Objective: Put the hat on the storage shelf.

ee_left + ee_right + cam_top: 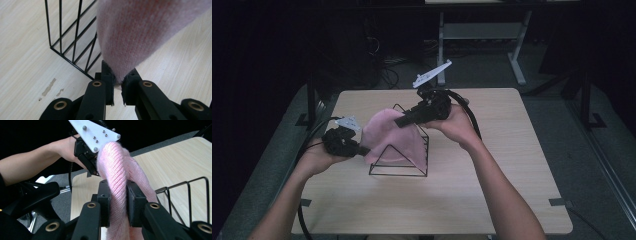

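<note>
**Pink knit item held by both grippers over wire rack**

Dark surroundings frame a light wood table (492,150); a second desk frame (482,35) stands on the floor beyond it.

A black wire rack (399,167) of triangular outline stands near the centre of the table. A pink knitted garment (387,137) is draped over and against this rack, covering most of its left side in the high view.

The left gripper (362,150), held in the person's left hand (319,157), sits at the lower left edge of the knit. In the left gripper view its jaws are pinched on a narrow corner of the fabric (130,37), with the rack's wires (72,42) just beside and the table below.

The right gripper (399,121), held in the right hand (457,125), reaches the upper part of the knit from the right, its grey plate (431,74) tilted upward. In the right gripper view its jaws are clamped on a thick fold of pink knit (117,185), which stretches away to the left gripper (93,171); a rack wire (187,192) shows at right.
</note>
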Demonstrator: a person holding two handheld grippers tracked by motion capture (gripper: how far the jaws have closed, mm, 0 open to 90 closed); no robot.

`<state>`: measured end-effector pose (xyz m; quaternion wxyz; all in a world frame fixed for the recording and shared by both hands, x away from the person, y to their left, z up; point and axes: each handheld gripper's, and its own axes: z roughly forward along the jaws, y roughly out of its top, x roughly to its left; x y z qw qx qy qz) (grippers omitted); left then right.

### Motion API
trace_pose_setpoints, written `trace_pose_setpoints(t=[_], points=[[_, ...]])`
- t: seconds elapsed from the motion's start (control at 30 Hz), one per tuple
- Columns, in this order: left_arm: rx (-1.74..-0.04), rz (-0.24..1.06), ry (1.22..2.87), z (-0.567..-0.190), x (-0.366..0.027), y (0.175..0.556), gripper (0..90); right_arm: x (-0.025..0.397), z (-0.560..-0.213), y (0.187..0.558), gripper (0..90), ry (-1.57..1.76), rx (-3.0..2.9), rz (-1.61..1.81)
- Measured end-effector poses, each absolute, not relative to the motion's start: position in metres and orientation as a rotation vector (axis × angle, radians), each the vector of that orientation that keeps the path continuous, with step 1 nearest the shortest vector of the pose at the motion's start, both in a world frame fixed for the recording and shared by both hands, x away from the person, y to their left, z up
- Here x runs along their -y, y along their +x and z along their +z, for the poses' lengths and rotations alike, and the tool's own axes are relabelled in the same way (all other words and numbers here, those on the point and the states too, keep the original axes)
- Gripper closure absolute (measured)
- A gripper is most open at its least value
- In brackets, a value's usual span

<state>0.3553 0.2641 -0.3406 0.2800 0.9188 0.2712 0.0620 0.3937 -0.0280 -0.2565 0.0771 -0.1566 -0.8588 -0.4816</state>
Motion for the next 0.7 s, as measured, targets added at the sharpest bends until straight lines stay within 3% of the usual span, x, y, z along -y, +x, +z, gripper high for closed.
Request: trace_pose_setpoints(t=[0.7], points=[[-0.727,0.180,2.559,-0.370,-0.260,0.355,82.2,0.027,-0.293,0.392,71.4,-0.484,2.533,-1.371]])
